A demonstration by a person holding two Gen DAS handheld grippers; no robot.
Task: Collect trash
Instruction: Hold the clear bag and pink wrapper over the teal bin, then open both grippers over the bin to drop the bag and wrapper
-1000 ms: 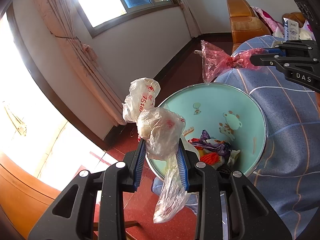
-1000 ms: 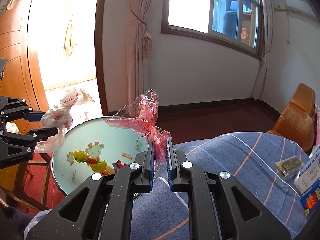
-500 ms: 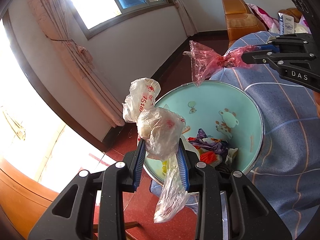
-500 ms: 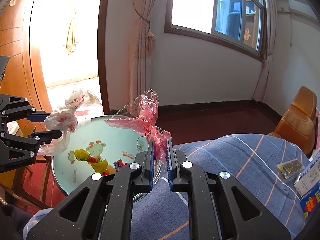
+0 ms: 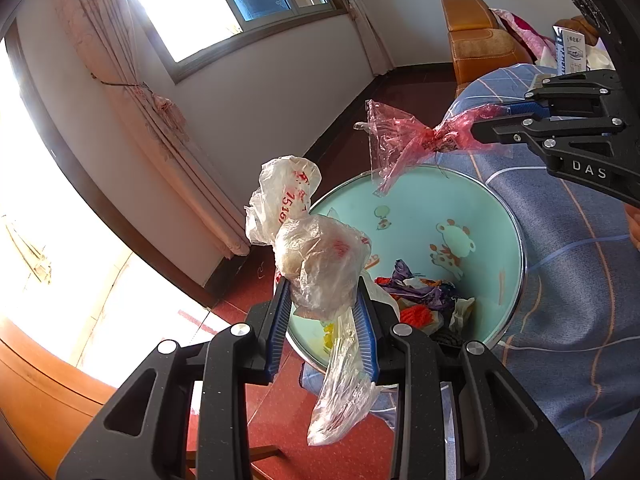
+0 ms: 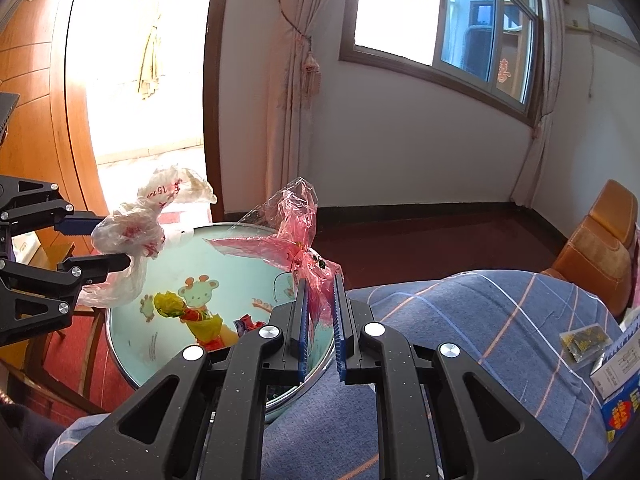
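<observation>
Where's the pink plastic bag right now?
The pink plastic bag is pinched in the right gripper, held above the teal basin, right of the white bag.

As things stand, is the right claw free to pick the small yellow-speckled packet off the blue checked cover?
Probably not yet: the right claw is shut on the pink plastic bag. The packet lies uncovered on the checked cover, so the way looks free once the bag is dropped.
</observation>
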